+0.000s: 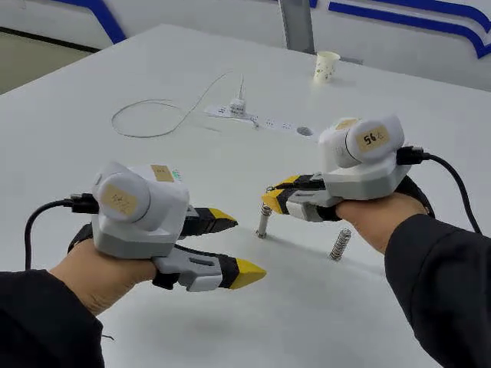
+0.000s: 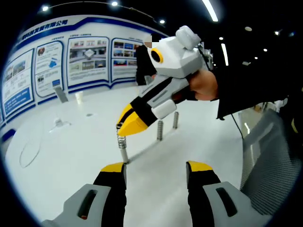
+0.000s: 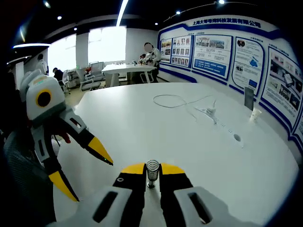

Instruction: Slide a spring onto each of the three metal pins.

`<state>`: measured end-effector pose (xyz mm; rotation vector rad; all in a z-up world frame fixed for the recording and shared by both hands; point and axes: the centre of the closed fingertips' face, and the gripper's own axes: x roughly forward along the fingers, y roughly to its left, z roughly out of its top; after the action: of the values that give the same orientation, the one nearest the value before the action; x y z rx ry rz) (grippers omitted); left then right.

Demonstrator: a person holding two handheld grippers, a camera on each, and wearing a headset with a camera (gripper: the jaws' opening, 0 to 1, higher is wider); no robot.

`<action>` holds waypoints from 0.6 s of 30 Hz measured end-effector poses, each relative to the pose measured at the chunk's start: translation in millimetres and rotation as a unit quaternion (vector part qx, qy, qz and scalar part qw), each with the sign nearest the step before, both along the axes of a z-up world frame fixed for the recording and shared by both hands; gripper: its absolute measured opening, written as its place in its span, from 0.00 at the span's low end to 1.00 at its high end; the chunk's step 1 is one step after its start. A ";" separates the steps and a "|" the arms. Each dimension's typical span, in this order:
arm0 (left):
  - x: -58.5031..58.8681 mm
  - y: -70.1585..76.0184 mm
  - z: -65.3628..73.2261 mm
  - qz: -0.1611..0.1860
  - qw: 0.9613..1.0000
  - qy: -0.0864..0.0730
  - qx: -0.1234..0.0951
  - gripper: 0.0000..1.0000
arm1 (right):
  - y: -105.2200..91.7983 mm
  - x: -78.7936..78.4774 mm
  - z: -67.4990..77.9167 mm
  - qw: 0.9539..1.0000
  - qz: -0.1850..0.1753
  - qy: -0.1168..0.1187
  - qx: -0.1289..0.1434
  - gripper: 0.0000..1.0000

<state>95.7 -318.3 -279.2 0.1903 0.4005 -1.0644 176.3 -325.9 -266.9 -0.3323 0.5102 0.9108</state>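
— Spring [image 3: 152, 170] right up at the lens in the right gripper view: a bright steel coil with tight, even turns, standing upright, its open ring on top.

— And the right gripper [image 3: 152, 165]?

— It's pinched in on that coil from both sides, with the yellow tips touching it. That's a grip, no question.

— What's under it?

— The pin [image 2: 124, 155], a slim grey metal post upright on the white table [image 1: 153, 69]. The coil sits round its top part and the lower shaft is bare.

— Left gripper [image 1: 242, 245]?

— It's nearest the person in the head view, jaws spread wide with nothing between them. It hangs just beside the pin, apart from it, tips pointing toward it.

— Anything past the pin?

— Yes, a second spring [image 2: 160, 130] and then a third spring [image 2: 175, 119]. Both stand upright on the table behind the right gripper, ribbed along their whole height. I can't tell whether a pin runs inside either one.

— Farther out?

— A white power strip [image 1: 253, 119] lies flat with a plug in it. Well beyond that, a paper cup [image 1: 327, 66] stands upright near the far edge. I can't make out what's inside it from here.
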 end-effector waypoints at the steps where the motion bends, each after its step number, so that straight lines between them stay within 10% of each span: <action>1: 0.0 0.0 -0.1 0.000 1.000 0.000 0.000 0.52 | 0.0 0.2 -1.2 1.000 -0.001 0.001 0.001 0.12; 18: 0.3 0.3 -2.0 0.000 1.000 0.003 0.001 0.52 | 0.7 1.0 -33.3 0.999 -0.008 0.029 -0.016 0.12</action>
<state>95.9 -318.0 -281.2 0.1892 0.4063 -1.0648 177.3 -325.2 -300.2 -0.3309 0.5798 0.9003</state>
